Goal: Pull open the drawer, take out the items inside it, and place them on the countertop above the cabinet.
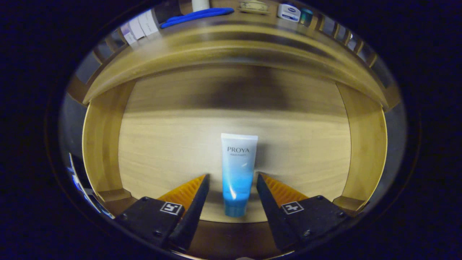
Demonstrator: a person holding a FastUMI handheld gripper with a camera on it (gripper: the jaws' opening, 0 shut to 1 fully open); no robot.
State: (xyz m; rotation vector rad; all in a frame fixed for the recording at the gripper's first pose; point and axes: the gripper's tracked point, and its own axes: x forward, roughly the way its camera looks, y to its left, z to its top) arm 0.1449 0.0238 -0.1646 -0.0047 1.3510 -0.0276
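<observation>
- One tube [238,173] lies flat on the drawer [173,144] floor, its blue cap end nearest the hand-held gripper [232,184] and its white crimped end pointing away toward the back of the drawer
- Its lower half sits between the two fingers [195,191], with a gap on each side; neither finger touches it, so the hand-held gripper is released and wide apart, straddling the tube without gripping
- No other item can be seen on the drawer floor around the tube, though the corners closest to the fingers are partly hidden behind them
- Wooden side walls rise left and right of the fingers, and the drawer stands pulled out, so the opening step looks done
- Beyond the drawer, above the cabinet's front edge, runs the worktop [223,21], where several things rest: a blue strip-like object [196,15], a small white jar [288,12], a teal cup-like thing [306,16], a round flat dish [253,6] and some white cards [139,26] off to the left
- Whether those came from this drawer cannot be told
- By my judgement the task is well along: what remains is to close on the tube, lift it clear of the drawer and set it up on the worktop
</observation>
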